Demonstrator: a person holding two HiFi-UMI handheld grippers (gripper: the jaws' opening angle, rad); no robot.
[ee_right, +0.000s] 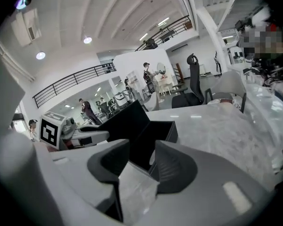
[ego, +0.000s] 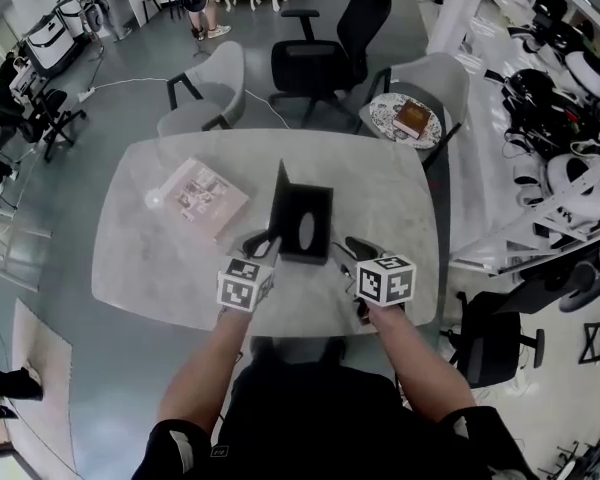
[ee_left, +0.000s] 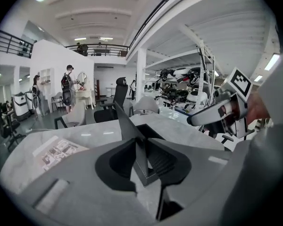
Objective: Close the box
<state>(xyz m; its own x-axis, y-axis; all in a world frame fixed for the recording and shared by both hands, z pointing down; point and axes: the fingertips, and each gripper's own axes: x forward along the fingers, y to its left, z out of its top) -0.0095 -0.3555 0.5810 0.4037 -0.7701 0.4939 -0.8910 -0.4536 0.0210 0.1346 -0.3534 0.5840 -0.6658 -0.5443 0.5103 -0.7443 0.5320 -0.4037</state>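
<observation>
Field notes, largest first.

- One marble table (ego: 140, 258). The work sits near my edge, within reach of both arms.
- One black box (ego: 305, 230) stands on the table dead ahead, open.
- It has one lid (ego: 277, 203), upright along the left wall. I take that for the hinge side, so the lid must swing over to the right.
- One printed booklet (ego: 205, 198) lies flat to the left of the box, apart from it. It plays no part in this.
- Two grippers:
  - My left gripper (ee_left: 140, 145) is at the near left corner. Its jaws are drawn narrow either side of the lid's near edge. A sliver of gap shows, so it is not pinching, as I read it. It is placed to tip the lid.
  - My right gripper (ee_right: 142, 147) gapes wide and empty beside the near right corner, probably to steady the box.
</observation>
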